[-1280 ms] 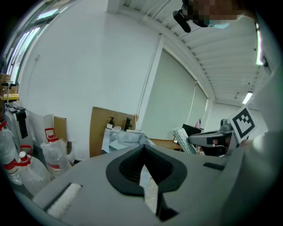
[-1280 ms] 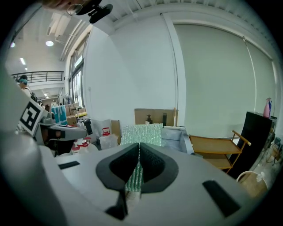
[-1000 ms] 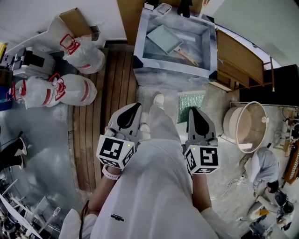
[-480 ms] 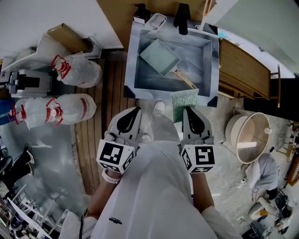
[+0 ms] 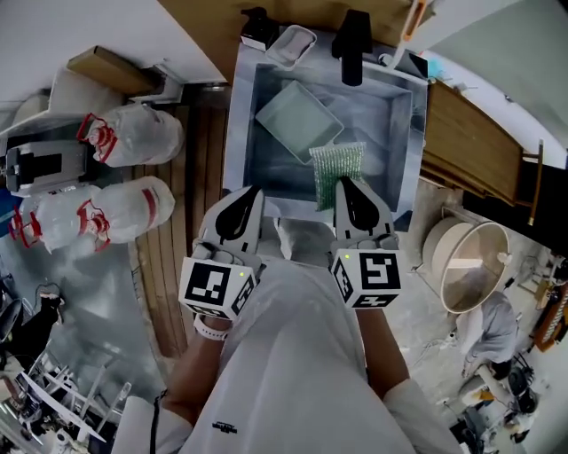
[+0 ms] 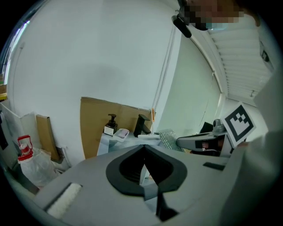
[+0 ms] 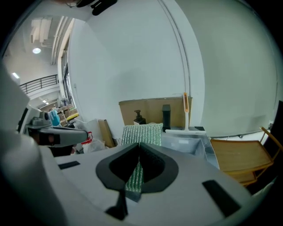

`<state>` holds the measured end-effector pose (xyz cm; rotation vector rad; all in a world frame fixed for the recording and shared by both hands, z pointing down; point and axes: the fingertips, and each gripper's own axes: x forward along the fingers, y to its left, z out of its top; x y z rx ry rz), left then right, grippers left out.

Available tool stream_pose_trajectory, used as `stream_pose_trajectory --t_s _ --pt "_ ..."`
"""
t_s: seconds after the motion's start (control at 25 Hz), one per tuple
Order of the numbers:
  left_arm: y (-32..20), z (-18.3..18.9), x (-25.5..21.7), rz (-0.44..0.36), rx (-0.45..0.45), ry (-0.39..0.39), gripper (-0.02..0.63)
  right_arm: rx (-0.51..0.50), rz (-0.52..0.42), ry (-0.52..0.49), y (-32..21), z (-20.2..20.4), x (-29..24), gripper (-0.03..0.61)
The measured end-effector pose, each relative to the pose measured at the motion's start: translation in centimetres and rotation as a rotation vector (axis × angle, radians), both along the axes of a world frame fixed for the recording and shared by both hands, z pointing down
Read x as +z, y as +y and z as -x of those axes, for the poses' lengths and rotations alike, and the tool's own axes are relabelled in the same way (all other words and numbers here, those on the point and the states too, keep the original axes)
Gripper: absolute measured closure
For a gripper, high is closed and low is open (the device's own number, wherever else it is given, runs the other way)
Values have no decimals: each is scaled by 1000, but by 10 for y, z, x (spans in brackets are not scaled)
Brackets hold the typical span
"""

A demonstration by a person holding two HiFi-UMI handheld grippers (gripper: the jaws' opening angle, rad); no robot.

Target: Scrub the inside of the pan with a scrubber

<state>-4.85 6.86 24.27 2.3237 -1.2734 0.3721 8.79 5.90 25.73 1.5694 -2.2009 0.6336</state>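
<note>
A pale square pan (image 5: 297,120) lies inside the steel sink (image 5: 238,133) at the top of the head view. My right gripper (image 5: 343,183) is shut on a green mesh scrubber (image 5: 337,165), which hangs over the sink's near part, just beside the pan's near corner and apart from it. In the right gripper view the scrubber (image 7: 142,133) sticks up between the shut jaws of the right gripper (image 7: 139,146). My left gripper (image 5: 254,191) is at the sink's near edge, left of the scrubber. Its jaws (image 6: 143,148) meet with nothing between them.
A black faucet (image 5: 355,35), a soap pump (image 5: 257,25) and a soap dish (image 5: 293,44) stand behind the sink. White tied bags (image 5: 133,133) lie on the floor at left. A wooden rack (image 5: 470,146) and a round basin (image 5: 470,262) are at right.
Both grippers have come forward to the sink. The scrubber has moved from above the floor to over the sink's near part. Both grippers' jaws stayed shut.
</note>
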Motion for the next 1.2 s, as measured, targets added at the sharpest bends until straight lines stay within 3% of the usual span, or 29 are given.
stream_pose_trajectory --t_s 0.64,1.2 --pt "-91 6 76 72 -32 -31 614 271 247 -213 -75 11 119 568" --pt "-101 4 136 191 41 -61 614 488 403 -337 -99 13 222 568"
